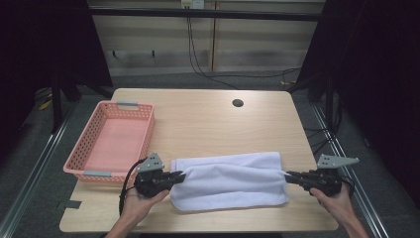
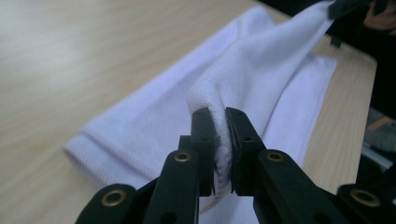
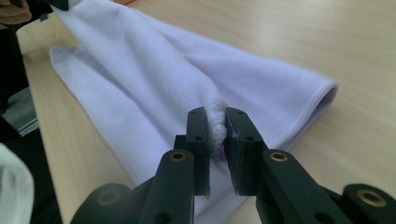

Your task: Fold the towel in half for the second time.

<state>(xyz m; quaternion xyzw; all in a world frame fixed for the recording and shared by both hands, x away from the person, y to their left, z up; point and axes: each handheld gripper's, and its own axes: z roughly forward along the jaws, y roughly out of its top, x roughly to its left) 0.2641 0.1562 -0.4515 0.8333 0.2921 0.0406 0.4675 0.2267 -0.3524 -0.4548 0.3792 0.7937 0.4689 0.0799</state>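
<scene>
A white towel [image 1: 230,178] lies folded lengthwise on the near part of the wooden table [image 1: 208,119], with its upper layer stretched between the two grippers. My left gripper [image 1: 182,175] pinches the towel's left end; in the left gripper view, cloth [image 2: 261,70] fills the narrow gap of the left gripper [image 2: 222,116]. My right gripper [image 1: 287,174] holds the right end, and in the right gripper view a tuft of towel [image 3: 154,79] sits pressed in the right gripper [image 3: 215,116]. Both grippers point inward, low over the table.
An empty pink plastic basket [image 1: 148,124] stands at the table's left side, just behind the left gripper. A round cable hole [image 1: 237,103] sits near the far edge. Bare wood lies between the towel and the far edge. Dark frames flank the table.
</scene>
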